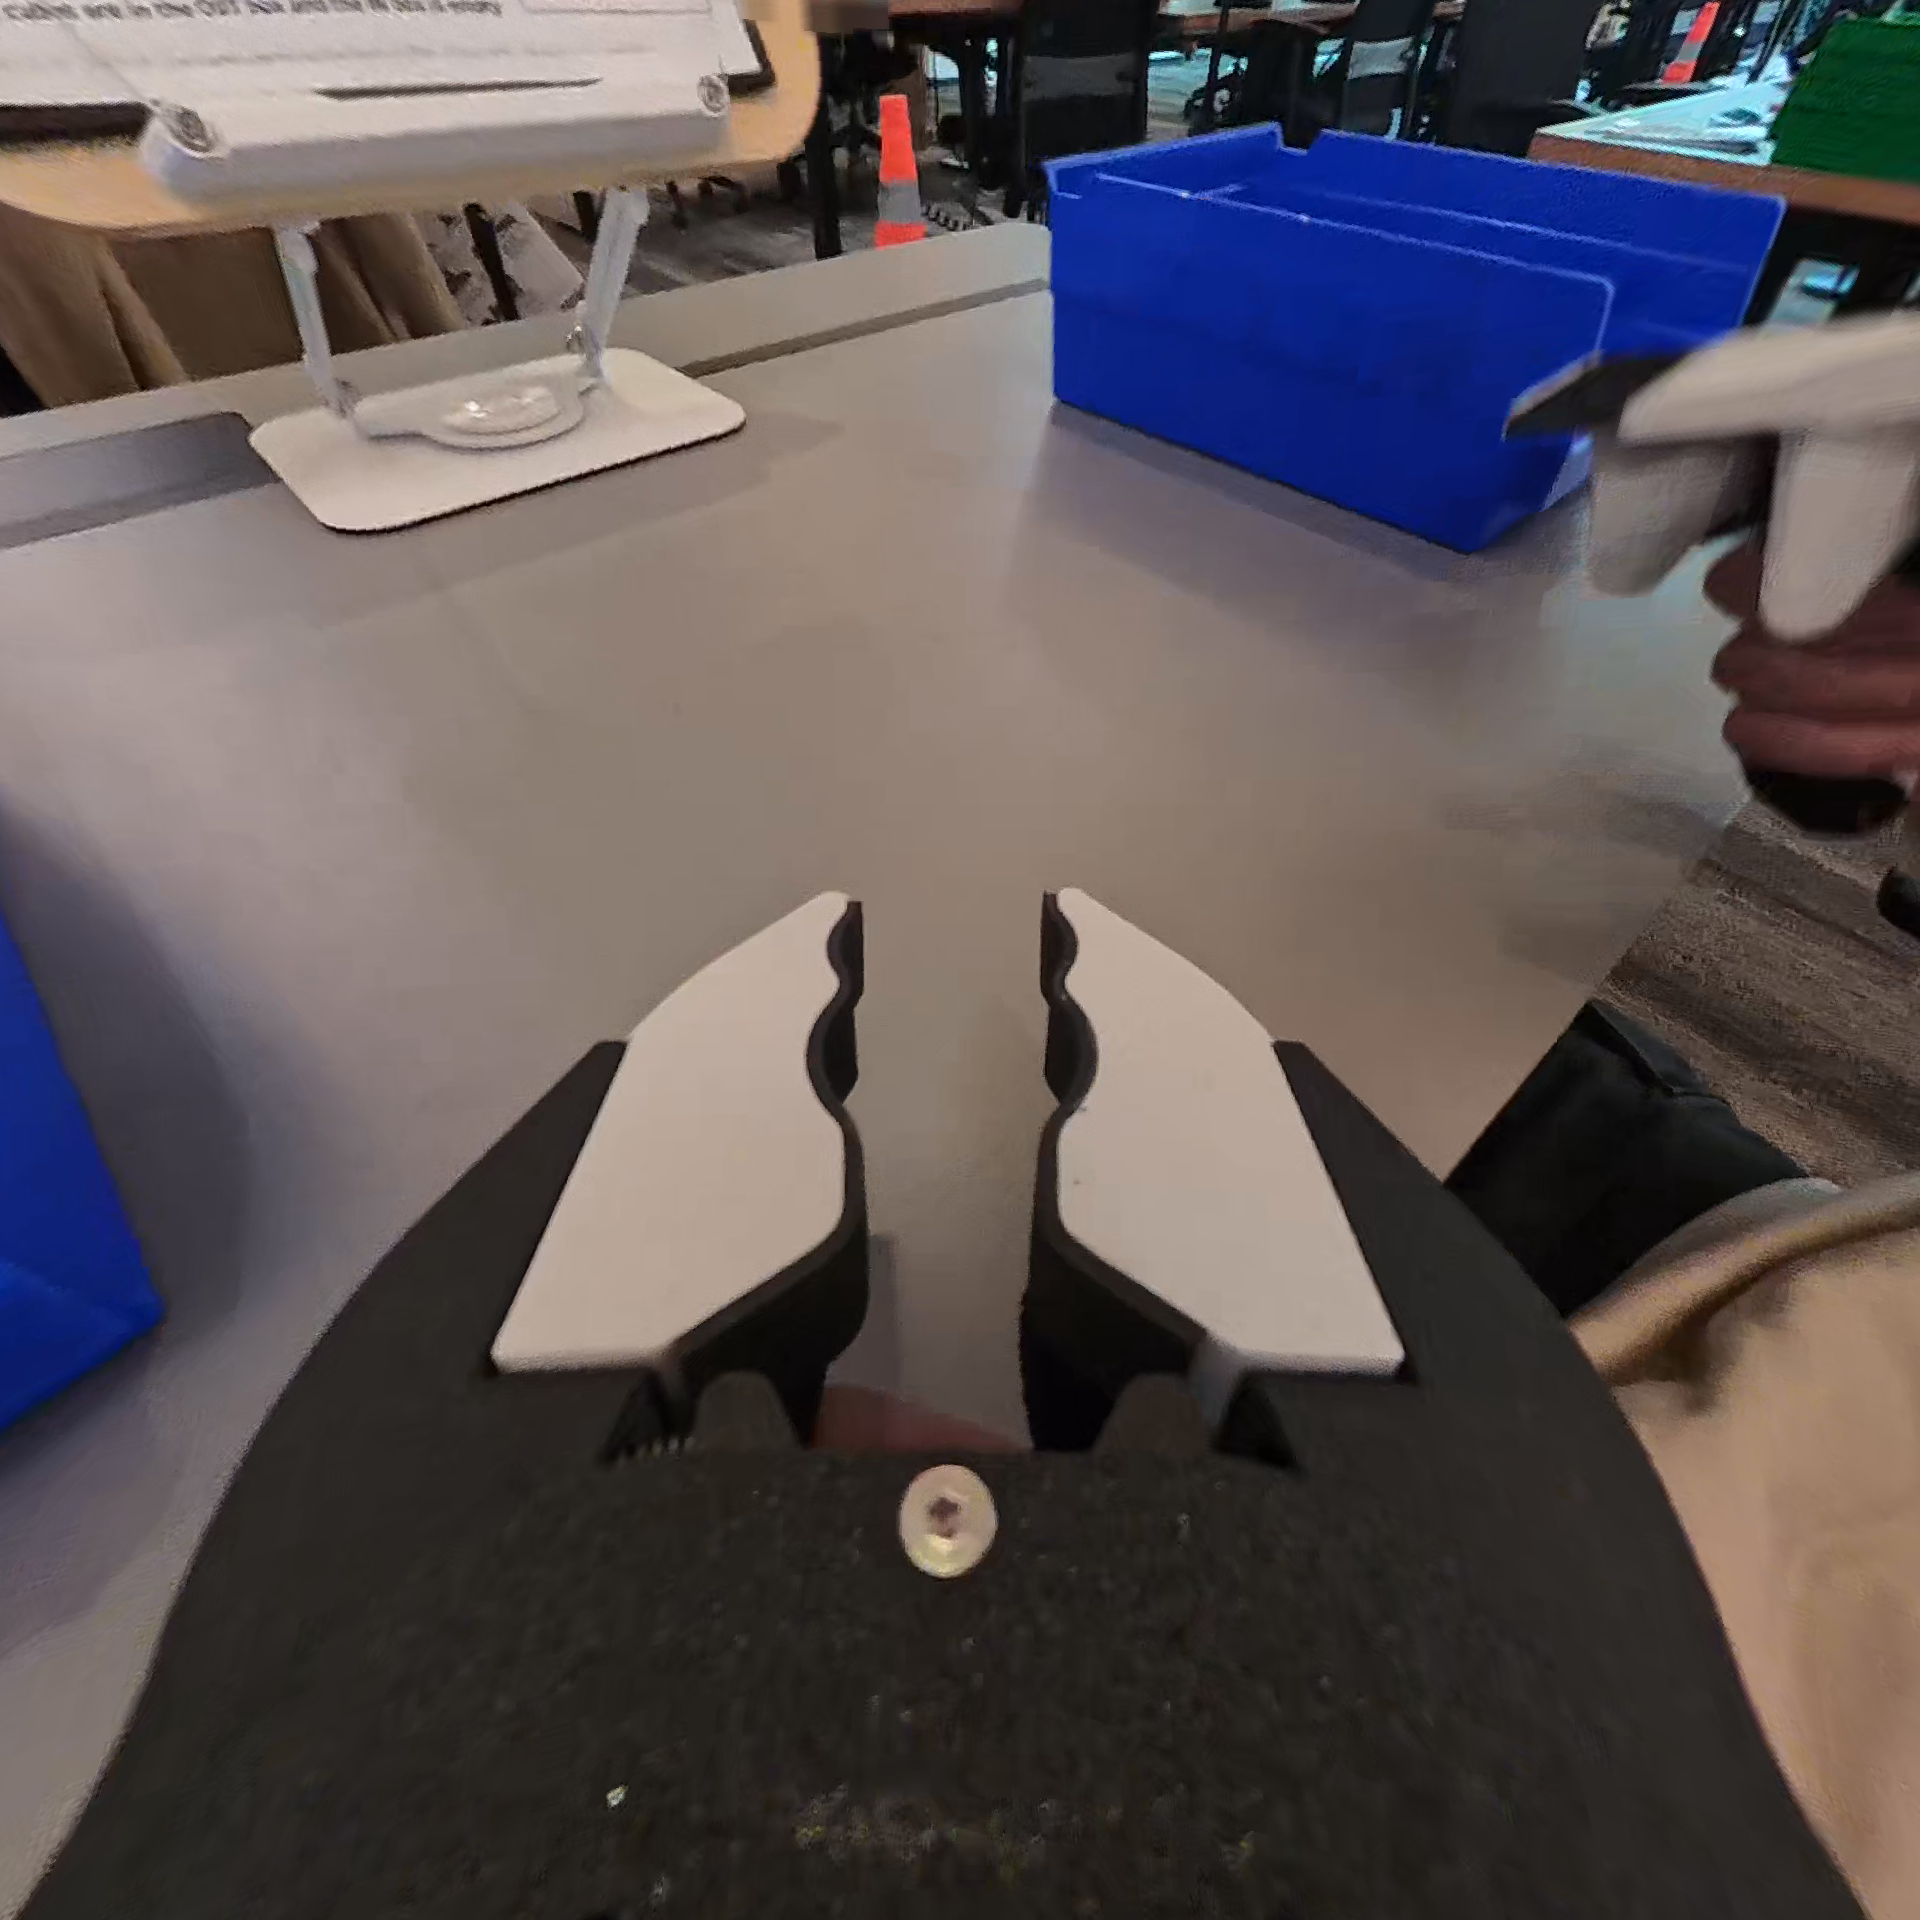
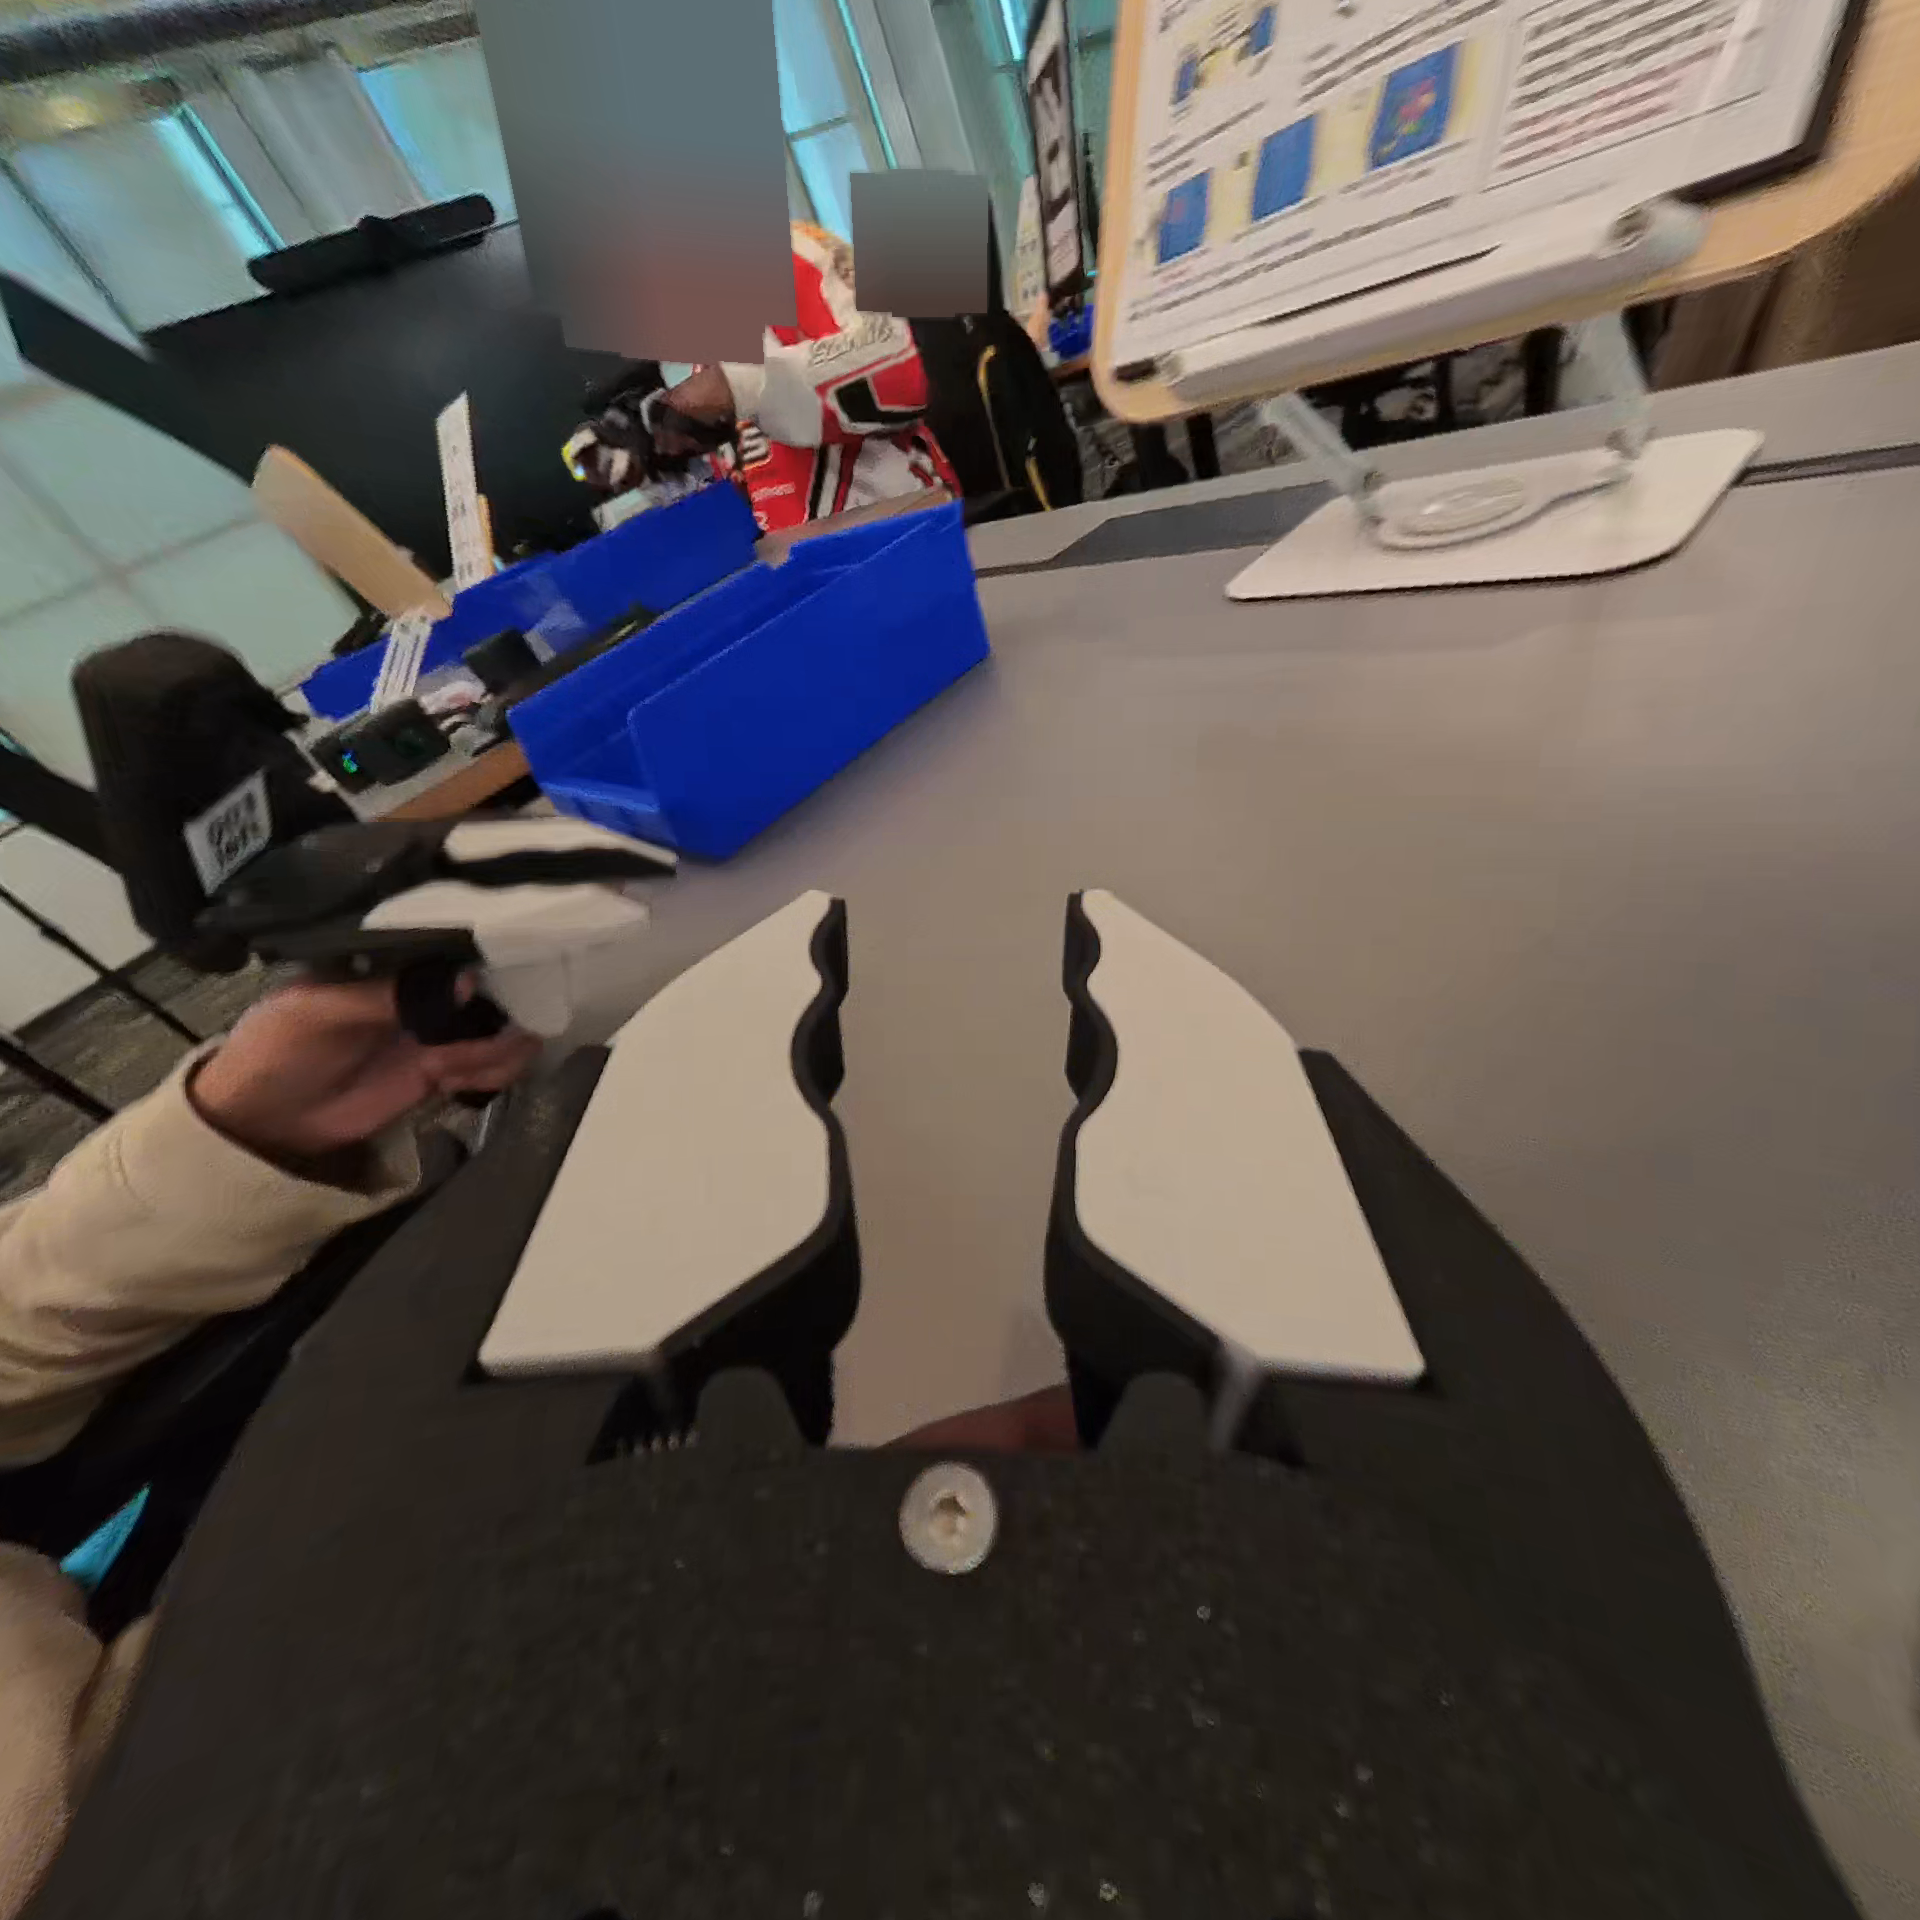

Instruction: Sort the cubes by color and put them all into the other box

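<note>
Both the left gripper [image 1: 951, 914] and right gripper [image 2: 956, 914] hover over bare table [image 1: 935, 644] with fingers apart, holding nothing. No cubes show; one blue box [image 1: 1330, 343] sits upper right in the left wrist view, another blue box [image 2: 769, 686] left of centre in the right wrist view. This looks like the reach before a pick, so next a gripper must get over a box rim to find a cube.

Grey table top [image 1: 935, 644]: smooth, matt, faint sheen. Blue bin [image 1: 1320, 343] at 1 o'clock: hard plastic, slightly glossy. Left gripper [image 1: 951, 925]: white finger plates smooth, matt; black base grainy, rough, with shiny metal screw [image 1: 947, 1520]. Right gripper [image 2: 956, 925]: same finish. White document stand [image 2: 1496, 520] at 2 o'clock: smooth; printed paper sheet [image 2: 1455, 135] on pale wood-look board. Cream sleeve [image 2: 135, 1236]: soft cloth.
</note>
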{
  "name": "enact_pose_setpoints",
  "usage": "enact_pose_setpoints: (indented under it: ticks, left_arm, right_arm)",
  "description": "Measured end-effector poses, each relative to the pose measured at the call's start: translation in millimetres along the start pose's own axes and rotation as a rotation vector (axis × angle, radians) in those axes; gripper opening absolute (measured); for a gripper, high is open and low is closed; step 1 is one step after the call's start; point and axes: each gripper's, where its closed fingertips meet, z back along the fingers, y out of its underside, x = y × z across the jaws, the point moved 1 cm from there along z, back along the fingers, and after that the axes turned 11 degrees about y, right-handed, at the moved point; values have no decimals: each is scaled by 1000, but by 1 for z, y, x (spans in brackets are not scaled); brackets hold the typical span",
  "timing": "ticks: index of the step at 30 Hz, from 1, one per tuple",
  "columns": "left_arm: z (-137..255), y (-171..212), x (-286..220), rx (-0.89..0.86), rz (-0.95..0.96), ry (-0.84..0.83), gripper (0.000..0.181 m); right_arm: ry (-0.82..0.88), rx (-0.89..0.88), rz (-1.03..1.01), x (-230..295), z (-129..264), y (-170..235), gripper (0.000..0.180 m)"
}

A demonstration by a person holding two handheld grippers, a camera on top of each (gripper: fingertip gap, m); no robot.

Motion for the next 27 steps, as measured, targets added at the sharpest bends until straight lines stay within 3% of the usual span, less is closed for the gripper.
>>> enact_pose_setpoints:
  ticks: [4,10,14,18,20,24,27]
  left_arm:
    - [4,-2,9,-15,10,-26,33]
    - [11,5,16,13,25,-58,37]
    - [32,-11,26,-9,28,-111,35]
    - [92,-61,106,-45,124,-387,31]
    - [104,-71,156,40,194,-447,33]
    - [92,-33,253,382,334,-522,45]
    - [69,1,292,520,518,-477,47]
  right_arm:
    - [14,77,44,9,-12,34,40]
    - [-53,112,6,13,-14,35,38]
    - [-74,140,7,19,-13,37,38]
    - [-117,142,-15,29,-8,30,38]
    - [-88,153,49,28,-9,35,38]
    - [-109,169,59,32,-7,39,38]
    - [-146,169,-3,35,-2,34,37]
